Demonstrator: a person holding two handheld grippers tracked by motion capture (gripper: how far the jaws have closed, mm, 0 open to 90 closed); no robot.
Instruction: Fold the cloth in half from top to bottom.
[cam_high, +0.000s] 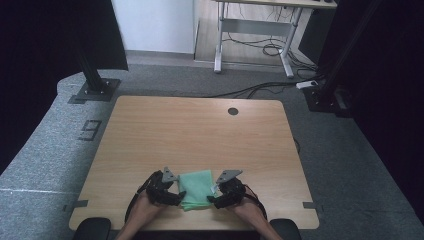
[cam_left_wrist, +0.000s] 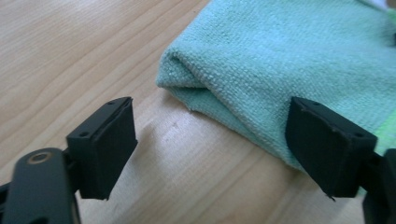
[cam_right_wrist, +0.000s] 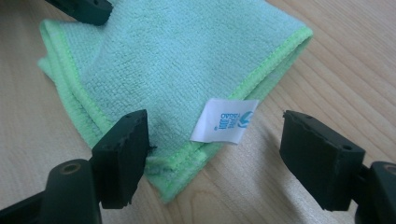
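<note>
We are looking down on a light wooden table (cam_high: 200, 130), and right at its near edge lies a folded mint-green microfibre cloth (cam_high: 196, 189), flat on the wood between the two hands. To the left of the cloth we see the left gripper (cam_high: 172, 196), black with a grey three-cornered plate on top, sitting just beside the cloth's left edge. In the left gripper view its jaws stand wide apart and hold nothing; one jaw sits over bare wood, the other overlaps the cloth's (cam_left_wrist: 289, 60) thick folded edge, though we cannot tell whether it touches. To the right of the cloth sits the right gripper (cam_high: 216, 199), hard against the cloth's right edge. In the right gripper view its jaws are also spread wide and empty, straddling the cloth's (cam_right_wrist: 163, 70) near corner, where the bright green stitched hem meets and a small white label with blue print (cam_right_wrist: 225, 120) sticks out from the hem.
</note>
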